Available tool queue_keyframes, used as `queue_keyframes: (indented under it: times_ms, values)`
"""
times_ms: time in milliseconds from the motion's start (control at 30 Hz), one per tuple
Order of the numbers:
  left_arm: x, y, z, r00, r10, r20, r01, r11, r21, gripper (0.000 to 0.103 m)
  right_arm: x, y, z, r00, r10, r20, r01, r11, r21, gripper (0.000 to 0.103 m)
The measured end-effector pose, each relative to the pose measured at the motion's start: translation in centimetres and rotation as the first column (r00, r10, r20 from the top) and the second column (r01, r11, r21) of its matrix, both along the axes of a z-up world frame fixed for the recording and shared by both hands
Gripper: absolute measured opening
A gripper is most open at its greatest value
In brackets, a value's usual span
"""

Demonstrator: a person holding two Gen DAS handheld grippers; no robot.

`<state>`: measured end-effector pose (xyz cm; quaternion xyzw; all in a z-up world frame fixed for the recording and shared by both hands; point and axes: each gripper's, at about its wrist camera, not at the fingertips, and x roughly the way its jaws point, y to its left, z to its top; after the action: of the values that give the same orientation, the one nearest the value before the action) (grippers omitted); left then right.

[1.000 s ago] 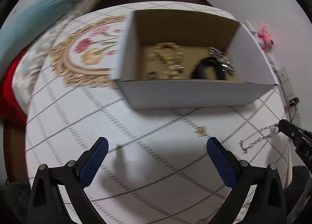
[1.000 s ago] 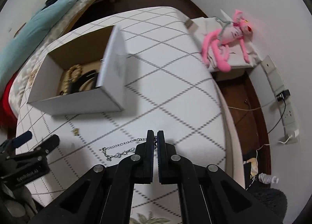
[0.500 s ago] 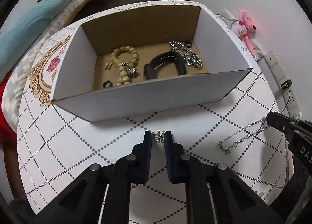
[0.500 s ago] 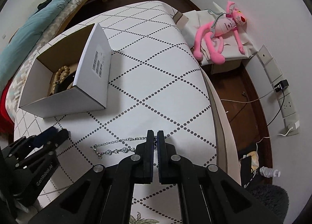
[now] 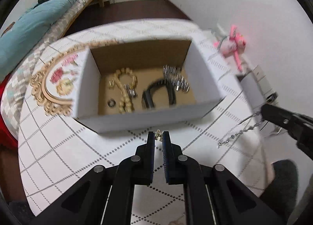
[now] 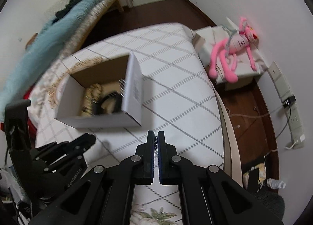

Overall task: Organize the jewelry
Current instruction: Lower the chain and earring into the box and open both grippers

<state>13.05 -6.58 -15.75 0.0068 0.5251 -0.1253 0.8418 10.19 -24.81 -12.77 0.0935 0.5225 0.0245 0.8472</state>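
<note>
My left gripper (image 5: 158,135) is shut on a small gold earring (image 5: 158,134) and holds it above the table, just in front of the white cardboard box (image 5: 148,119). The box holds a gold bead bracelet (image 5: 125,86), a black bangle (image 5: 158,93), a silver chain (image 5: 176,80) and a small ring (image 5: 111,103). My right gripper (image 6: 156,136) is shut on a silver chain necklace (image 5: 238,129), which hangs from its tip above the table, right of the box (image 6: 129,91). In the right wrist view only a bit of chain (image 6: 156,141) shows between the fingers.
The table (image 5: 58,146) has a white cloth with dotted diamond lines and a gold floral motif (image 5: 50,88) left of the box. A pink plush toy (image 6: 232,48) lies on a low box beyond the table's right edge. A bed with a teal blanket (image 5: 39,15) stands behind.
My left gripper closed on the gold earring and lifted it off the cloth toward the box. My right gripper raised the necklace off the table and moved nearer the box.
</note>
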Motion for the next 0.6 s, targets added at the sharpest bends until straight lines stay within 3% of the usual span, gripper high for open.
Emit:
queue_keyframes:
  times_ms: [233,333,467,600]
  values:
    - [2.4,2.6,7.0,0.997,0.026,0.069,-0.018,0.994,-0.111,0.005,1.2,0.6,6.9,0.993,0.053,0.108,-0.059,0.997,0.053,0.003]
    - [4.4,3.3,8.4,0.996,0.031,0.085,-0.022,0.994,-0.107,0.005,2.5,1.4,9.5,0.986,0.084,0.147,-0.093,0.994,0.060,0.003]
    - [6.8,3.8,7.8,0.997,0.041,0.061,-0.036,0.996,-0.087,0.005,5.1,3.0,10.6,0.979,0.129,0.155,-0.136,0.990,0.038,0.003]
    - [8.7,4.4,5.1,0.998,0.056,-0.018,-0.057,0.995,-0.077,0.005,7.9,4.7,8.6,0.982,0.168,0.092,-0.171,0.985,0.029,0.003]
